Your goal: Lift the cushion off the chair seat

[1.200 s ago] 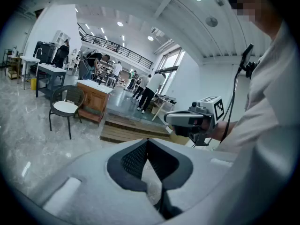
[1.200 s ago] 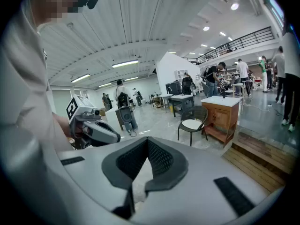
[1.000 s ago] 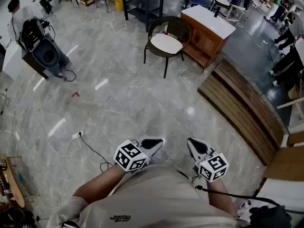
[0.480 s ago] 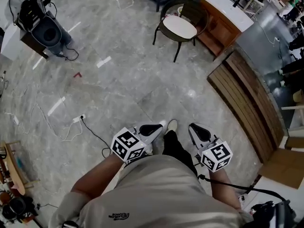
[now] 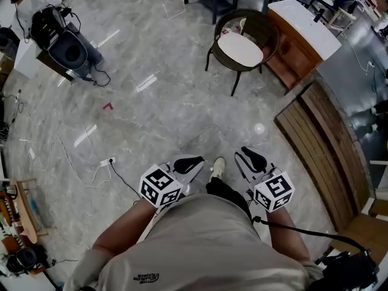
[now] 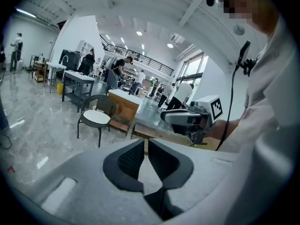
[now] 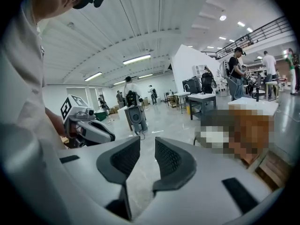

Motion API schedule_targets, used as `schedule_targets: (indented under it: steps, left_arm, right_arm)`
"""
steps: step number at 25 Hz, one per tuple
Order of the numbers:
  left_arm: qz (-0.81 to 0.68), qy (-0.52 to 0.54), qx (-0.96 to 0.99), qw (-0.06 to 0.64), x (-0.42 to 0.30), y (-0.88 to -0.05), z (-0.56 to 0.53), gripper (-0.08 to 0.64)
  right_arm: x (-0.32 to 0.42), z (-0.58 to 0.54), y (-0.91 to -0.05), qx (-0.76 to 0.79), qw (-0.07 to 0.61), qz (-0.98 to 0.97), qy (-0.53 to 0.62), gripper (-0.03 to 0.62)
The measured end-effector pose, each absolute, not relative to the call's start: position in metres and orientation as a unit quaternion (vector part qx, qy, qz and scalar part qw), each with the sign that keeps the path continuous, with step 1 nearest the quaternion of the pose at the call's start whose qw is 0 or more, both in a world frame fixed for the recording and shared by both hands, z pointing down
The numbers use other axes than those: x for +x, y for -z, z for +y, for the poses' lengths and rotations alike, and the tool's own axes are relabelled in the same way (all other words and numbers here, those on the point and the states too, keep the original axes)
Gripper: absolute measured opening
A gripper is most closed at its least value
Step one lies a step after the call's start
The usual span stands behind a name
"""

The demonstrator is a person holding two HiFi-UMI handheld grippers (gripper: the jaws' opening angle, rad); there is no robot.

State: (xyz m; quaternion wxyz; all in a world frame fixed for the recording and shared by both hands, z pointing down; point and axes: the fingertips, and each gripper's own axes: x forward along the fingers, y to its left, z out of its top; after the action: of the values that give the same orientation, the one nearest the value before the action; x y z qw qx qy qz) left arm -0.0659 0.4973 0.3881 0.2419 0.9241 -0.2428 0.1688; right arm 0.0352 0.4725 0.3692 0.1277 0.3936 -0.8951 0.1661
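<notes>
A black chair (image 5: 267, 32) with a white round cushion (image 5: 239, 48) on its seat stands far ahead at the top right of the head view. The left gripper view shows the same chair (image 6: 104, 104) and cushion (image 6: 95, 119) small, at the left. My left gripper (image 5: 193, 162) (image 6: 146, 142) is shut and holds nothing. My right gripper (image 5: 250, 156) (image 7: 147, 142) shows a narrow gap between its pads, with nothing in it. Both are held close in front of the person's body, well short of the chair. Each gripper also shows in the other's view: the right gripper (image 6: 185, 118) and the left gripper (image 7: 89, 130).
A wooden cabinet with a white top (image 5: 300, 26) stands right of the chair. A slatted wooden platform (image 5: 321, 138) runs along the right. A black machine (image 5: 63, 50) stands at the far left. Cables and a power strip (image 5: 108, 161) lie on the marble floor. One shoe (image 5: 218, 165) shows between the grippers.
The person has walked forward: the chair sits lower and closer in the head view. Both grippers travelled along with the body, and a foot has come forward between them.
</notes>
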Motion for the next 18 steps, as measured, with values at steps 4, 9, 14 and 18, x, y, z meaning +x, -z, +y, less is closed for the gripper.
schedule_targets:
  steps: [4,9,14,18]
  left_arm:
    - [-0.265,-0.179,0.918,0.234,-0.028,-0.383,0.434,0.009]
    - [-0.266,-0.190,0.917,0.227,0.017,-0.384,0.373,0.009]
    - [-0.251,-0.194,0.920,0.231,0.047,-0.382,0.331,0.009]
    - [-0.246,-0.184,0.921,0.240,0.056,-0.382,0.294,0.009]
  right_arm:
    - [0.083,0.419,-0.365,0.394,0.129,-0.896,-0.160,0.106]
    - [0.133,0.367,-0.384,0.405,0.124,-0.887,-0.183,0.106]
    - [0.152,0.326,-0.388,0.411,0.115,-0.883,-0.197,0.106]
    - [0.157,0.292,-0.388,0.417,0.117,-0.880,-0.197,0.106]
